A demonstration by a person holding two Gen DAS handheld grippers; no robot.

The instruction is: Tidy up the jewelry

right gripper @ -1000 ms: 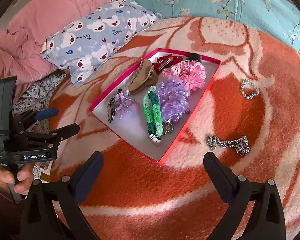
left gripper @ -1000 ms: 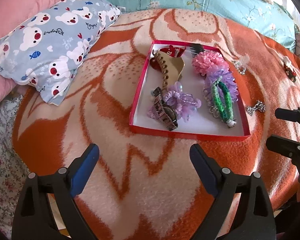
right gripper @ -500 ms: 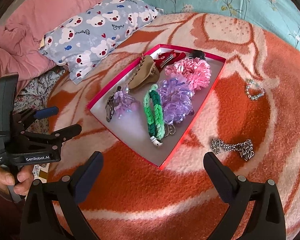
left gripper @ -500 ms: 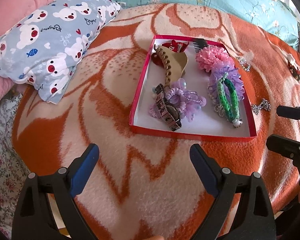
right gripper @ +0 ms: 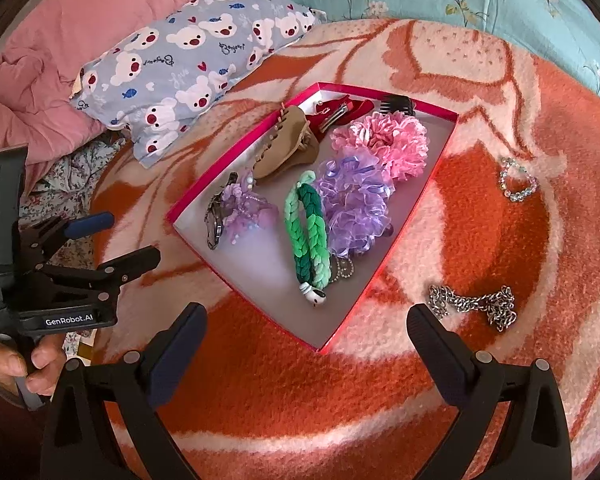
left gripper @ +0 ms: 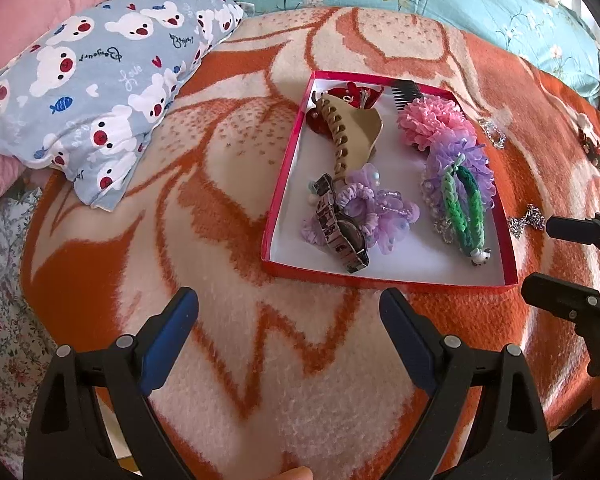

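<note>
Left hand-held gripper (left gripper: 288, 312): fingers spread wide, nothing between them, held above the orange-and-cream blanket (left gripper: 228, 184) on the bed. A bear-print pillow (left gripper: 100, 92) lies at far left.

Red box (left gripper: 284, 176): ahead of the left hand-held gripper and slightly to its right, apart from both fingertips. Inside, left to right: patterned watch (left gripper: 340, 228) lying against a lilac scrunchie (left gripper: 376, 208), tan claw clip (left gripper: 350, 132) behind them, pink scrunchie (left gripper: 432, 122), purple scrunchie (left gripper: 464, 160) with the green braided bracelet (left gripper: 462, 208) laid across it.

Right hand-held gripper (right gripper: 306, 328): fingers spread wide, empty. The box's near corner lies between and just ahead of its fingertips. The silver chain (right gripper: 474, 304) lies on the blanket outside the box, just beyond the right fingertip. A beaded bracelet (right gripper: 518, 180) lies farther back, well apart.
</note>
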